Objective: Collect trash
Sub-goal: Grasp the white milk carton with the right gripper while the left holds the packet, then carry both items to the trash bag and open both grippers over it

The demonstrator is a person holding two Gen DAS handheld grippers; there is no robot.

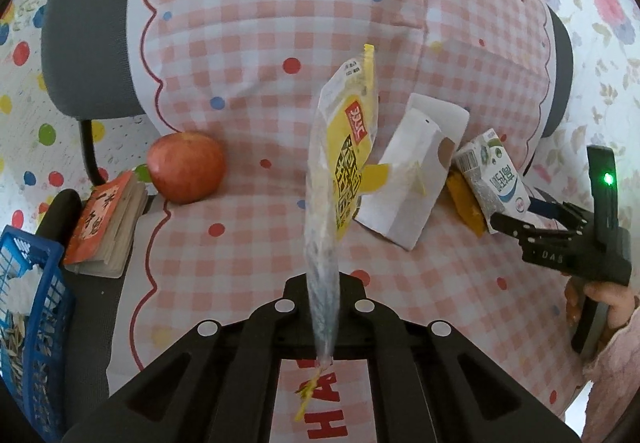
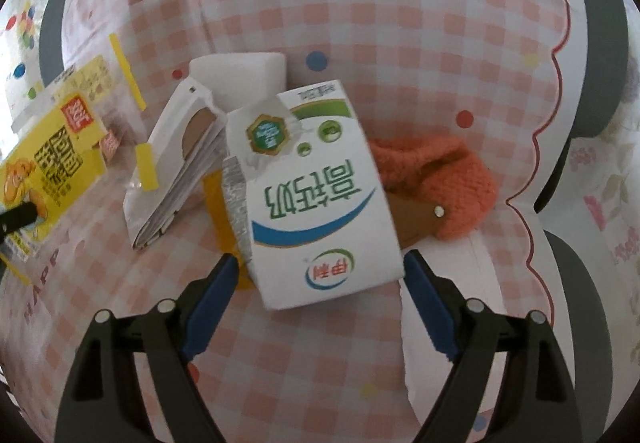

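Left hand-held gripper (image 1: pixel 325 317): jaws clamped on the tail of a yellow snack wrapper (image 1: pixel 348 151), which hangs stretched toward frame centre above the checked cloth (image 1: pixel 248 23). Right hand-held gripper (image 2: pixel 320 279): jaws wide, blue pads either side of the white milk carton's (image 2: pixel 316 195) near end, not yet pressing as far as I can tell. Carton lies mid-frame in the right wrist view, leaning on a white paper bag (image 2: pixel 176 163); orange knitted item (image 2: pixel 440 179) just beside it, right.

Risks, judged:
- The wrapper is held only by its thin end; a jerk could slip it free.
- Carton is tilted and nearly as wide as the jaws; a skewed closing could push it away or crush it.
- Pads might snag the paper bag or the knitted item.

Count: one wrapper, one carton, one paper bag, one apple (image 1: pixel 186 167), one small book (image 1: pixel 106 223), one blue basket (image 1: pixel 36 323) at lower left, already holding scraps.
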